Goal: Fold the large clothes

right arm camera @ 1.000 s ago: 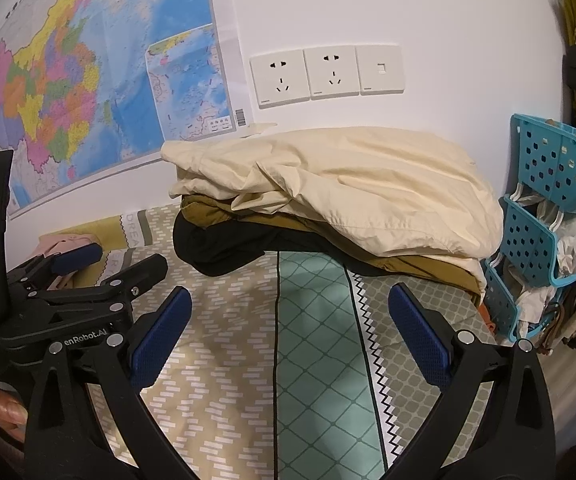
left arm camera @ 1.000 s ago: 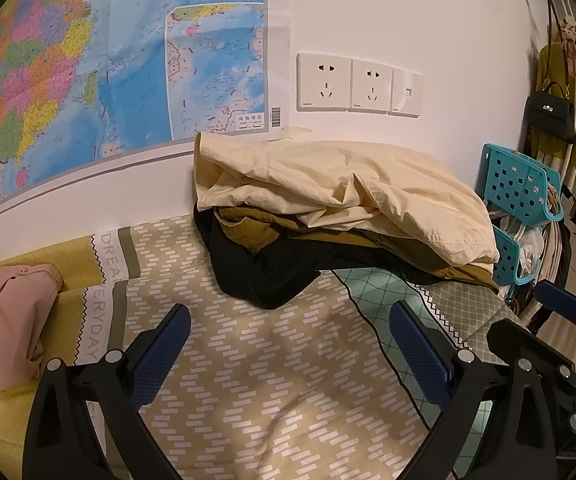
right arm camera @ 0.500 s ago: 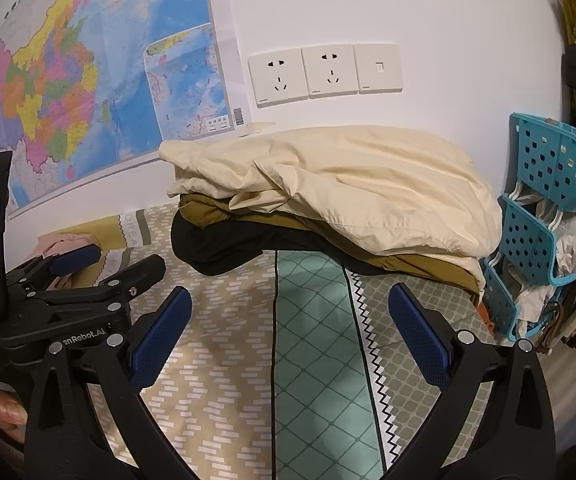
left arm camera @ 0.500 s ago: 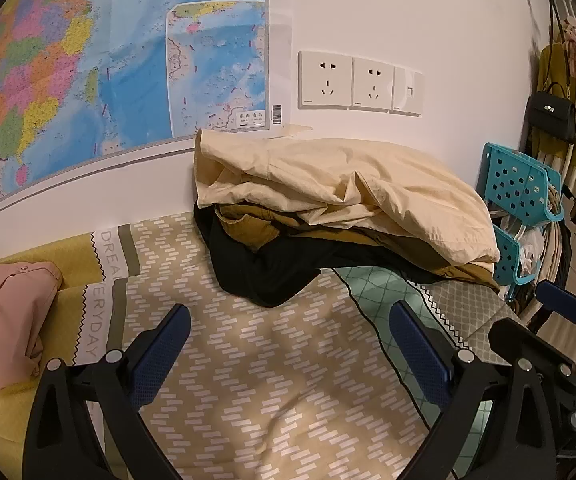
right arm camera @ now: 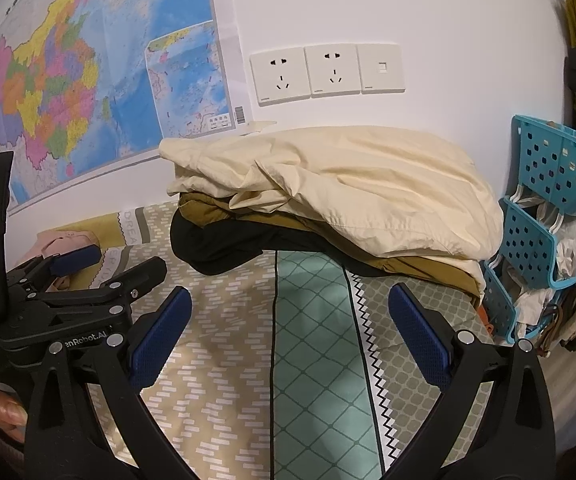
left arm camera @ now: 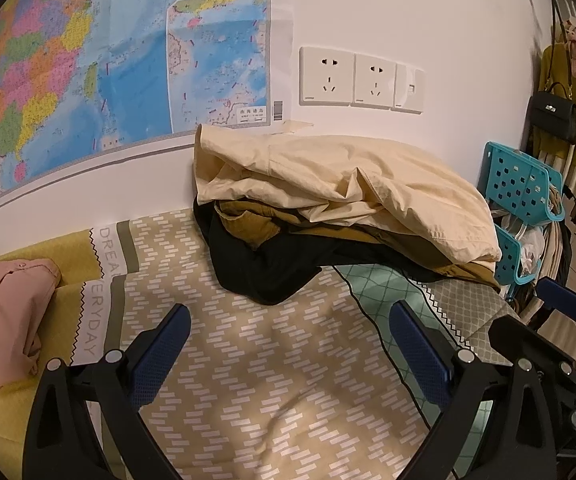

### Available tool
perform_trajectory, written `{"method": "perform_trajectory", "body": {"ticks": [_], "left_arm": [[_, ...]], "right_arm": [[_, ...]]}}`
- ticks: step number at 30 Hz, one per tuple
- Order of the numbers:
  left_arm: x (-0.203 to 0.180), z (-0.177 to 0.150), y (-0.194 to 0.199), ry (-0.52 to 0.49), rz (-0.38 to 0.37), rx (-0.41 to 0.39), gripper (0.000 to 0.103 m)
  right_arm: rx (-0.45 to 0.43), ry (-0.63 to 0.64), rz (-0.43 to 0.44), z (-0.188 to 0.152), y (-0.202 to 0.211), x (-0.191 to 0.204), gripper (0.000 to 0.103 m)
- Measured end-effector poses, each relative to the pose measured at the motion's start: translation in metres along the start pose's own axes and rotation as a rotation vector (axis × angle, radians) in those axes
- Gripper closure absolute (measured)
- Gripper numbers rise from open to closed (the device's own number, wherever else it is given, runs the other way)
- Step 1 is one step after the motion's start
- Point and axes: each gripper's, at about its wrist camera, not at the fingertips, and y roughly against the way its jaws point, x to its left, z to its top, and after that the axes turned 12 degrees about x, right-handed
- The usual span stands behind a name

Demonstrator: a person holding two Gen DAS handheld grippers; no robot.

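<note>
Nothing is folded yet, I judge: ahead of my left claw (left arm camera: 288, 356) and right claw (right arm camera: 289, 336), both spread wide and empty, the clothes pile (left arm camera: 339, 200) sits crumpled on the bed (left arm camera: 248, 380).

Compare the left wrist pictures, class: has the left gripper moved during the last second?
Barely. The wall sockets and the cream garment sit almost where they did, drifting slightly downward, so the left gripper tilted up marginally.

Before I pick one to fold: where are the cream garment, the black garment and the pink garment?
cream garment (right arm camera: 351, 184): right wrist view, top panel.
black garment (left arm camera: 264, 276): left wrist view, hanging front edge.
pink garment (left arm camera: 4, 320): left wrist view, middle.
</note>
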Motion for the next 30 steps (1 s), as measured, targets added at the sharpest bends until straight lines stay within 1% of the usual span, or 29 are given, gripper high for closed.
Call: {"method": "perform_trajectory", "body": {"ticks": [12, 17, 19, 21, 24, 26, 29, 30], "left_arm": [[0.004, 0.005, -0.007, 0.010, -0.002, 0.004, 0.007], [0.008, 0.010, -0.013, 0.011, 0.002, 0.010, 0.007], [0.012, 0.013, -0.017, 0.021, 0.007, 0.012, 0.007], [0.018, 0.020, -0.024, 0.036, -0.004, 0.023, 0.007], [0.021, 0.028, -0.033, 0.032, 0.023, 0.018, 0.007], [0.025, 0.034, -0.041, 0.037, 0.026, 0.027, 0.007], [0.034, 0.042, -0.054, 0.057, 0.042, 0.048, 0.007], [0.039, 0.045, -0.060, 0.069, 0.060, 0.059, 0.007]], "right_arm": [[-0.003, 0.007, -0.006, 0.002, -0.004, 0.000, 0.006], [0.002, 0.035, 0.002, 0.010, -0.011, 0.004, 0.006], [0.000, 0.055, -0.003, 0.016, -0.015, 0.005, 0.006], [-0.001, 0.077, -0.002, 0.024, -0.020, 0.007, 0.006], [0.000, 0.112, -0.017, 0.041, -0.032, 0.009, 0.006], [0.002, 0.130, -0.028, 0.054, -0.042, 0.010, 0.006], [0.025, 0.189, -0.055, 0.076, -0.070, 0.015, 0.006], [0.031, 0.210, -0.072, 0.082, -0.078, 0.018, 0.006]]}}
